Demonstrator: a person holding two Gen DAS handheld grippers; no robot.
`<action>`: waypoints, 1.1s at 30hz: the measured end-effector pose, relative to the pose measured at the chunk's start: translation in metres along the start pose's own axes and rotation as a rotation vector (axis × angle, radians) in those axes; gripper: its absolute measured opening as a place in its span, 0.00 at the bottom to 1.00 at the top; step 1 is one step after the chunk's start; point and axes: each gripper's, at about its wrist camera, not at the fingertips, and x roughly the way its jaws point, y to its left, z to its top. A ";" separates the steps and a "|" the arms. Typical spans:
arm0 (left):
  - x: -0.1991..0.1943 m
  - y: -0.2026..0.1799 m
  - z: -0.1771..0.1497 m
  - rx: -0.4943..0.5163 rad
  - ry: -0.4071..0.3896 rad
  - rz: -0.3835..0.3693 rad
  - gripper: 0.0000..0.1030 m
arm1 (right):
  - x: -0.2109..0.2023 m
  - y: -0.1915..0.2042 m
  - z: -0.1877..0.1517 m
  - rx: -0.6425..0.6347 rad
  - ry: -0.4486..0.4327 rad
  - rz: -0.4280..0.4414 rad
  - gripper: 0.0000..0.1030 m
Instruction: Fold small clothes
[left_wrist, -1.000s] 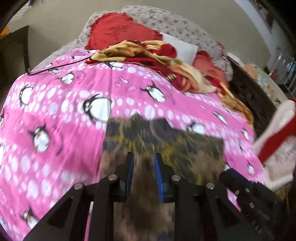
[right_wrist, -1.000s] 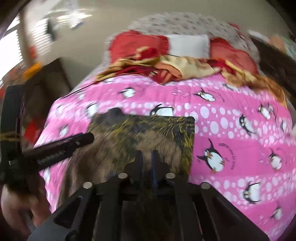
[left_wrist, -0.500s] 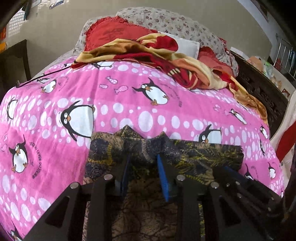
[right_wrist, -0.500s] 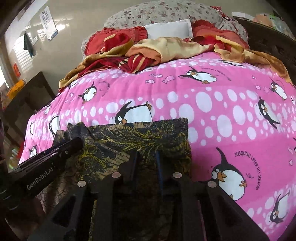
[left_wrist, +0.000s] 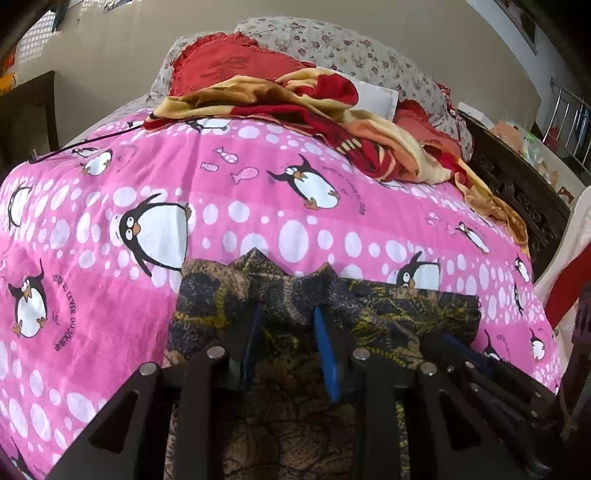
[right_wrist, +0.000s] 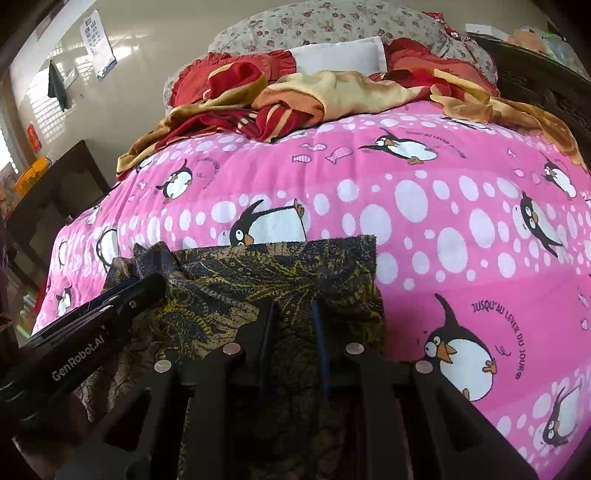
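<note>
Bedroom, beige wall at top of frame. Bed is covered by a pink penguin-print bedsheet (left_wrist: 258, 206) with white dots; a red-and-yellow blanket (left_wrist: 332, 122) is bunched across the upper centre, with a floral pillow (left_wrist: 351, 55) and a red cushion (left_wrist: 229, 59) behind it. Dark wooden furniture (right_wrist: 55, 199) sits at the left edge of the right wrist view.

Task item: a dark patterned cloth (left_wrist: 388, 306), black/brown with yellow print, lies on the sheet in the lower centre of both views. In the right wrist view its far edge is straight, with a square corner at frame centre; its left end is rumpled. In the left wrist view the far edge bunches into two peaks above the fingers.

Left gripper (left_wrist: 290, 325): low over the cloth, jaws apart, blue pads visible, cloth showing in the gap between them. Its black body also enters from the lower left of the right wrist view, lying on the rumpled end.

Right gripper (right_wrist: 293, 314): lower centre of its own view, over the cloth, jaws apart with a narrower gap, fabric visible between. It also appears at the lower right of the left wrist view.
</note>
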 end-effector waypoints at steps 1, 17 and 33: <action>0.000 0.001 0.000 -0.004 0.001 -0.003 0.29 | 0.000 0.000 0.000 0.002 0.002 0.001 0.17; -0.127 0.007 -0.003 0.089 -0.052 -0.016 0.72 | -0.116 0.009 0.009 -0.120 -0.094 0.089 0.40; -0.213 0.008 -0.175 0.198 -0.071 0.013 0.91 | -0.190 0.000 -0.163 -0.326 -0.050 0.067 0.38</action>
